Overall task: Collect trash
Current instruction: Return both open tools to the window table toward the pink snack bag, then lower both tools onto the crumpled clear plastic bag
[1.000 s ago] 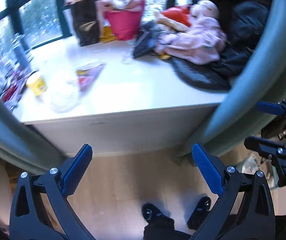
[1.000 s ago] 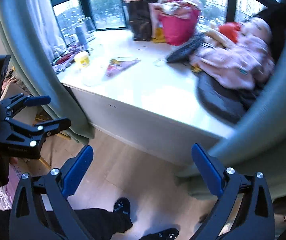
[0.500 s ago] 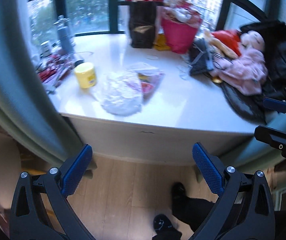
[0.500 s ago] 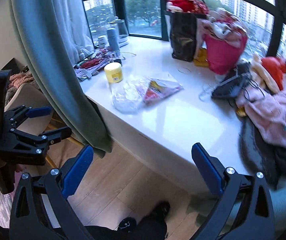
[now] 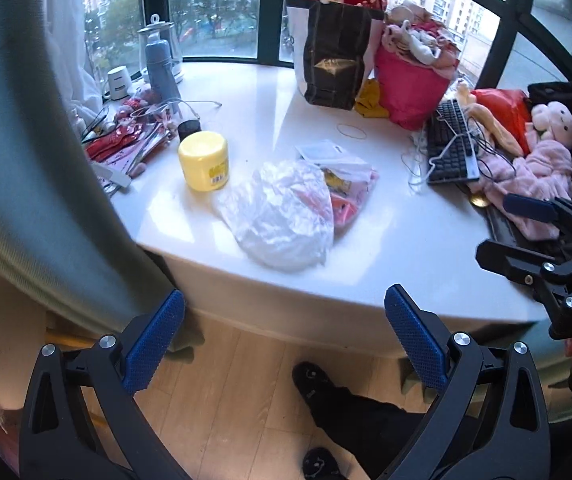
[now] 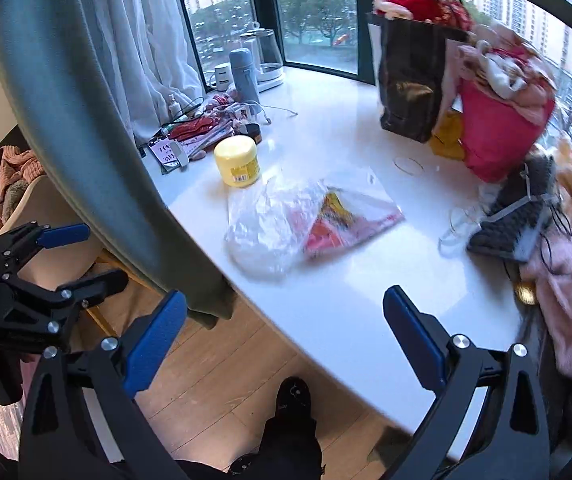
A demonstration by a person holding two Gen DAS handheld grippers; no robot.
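Left gripper and right gripper both spread wide, empty, over wood floor short of the white sill. Crumpled clear bag with colored wrappers lies near sill's front edge at 12 o'clock; yellow jar just beside at 10. Dark bag, pink bag at back by windows. Only left view shows pink plush; only right view shows white sheer curtain.
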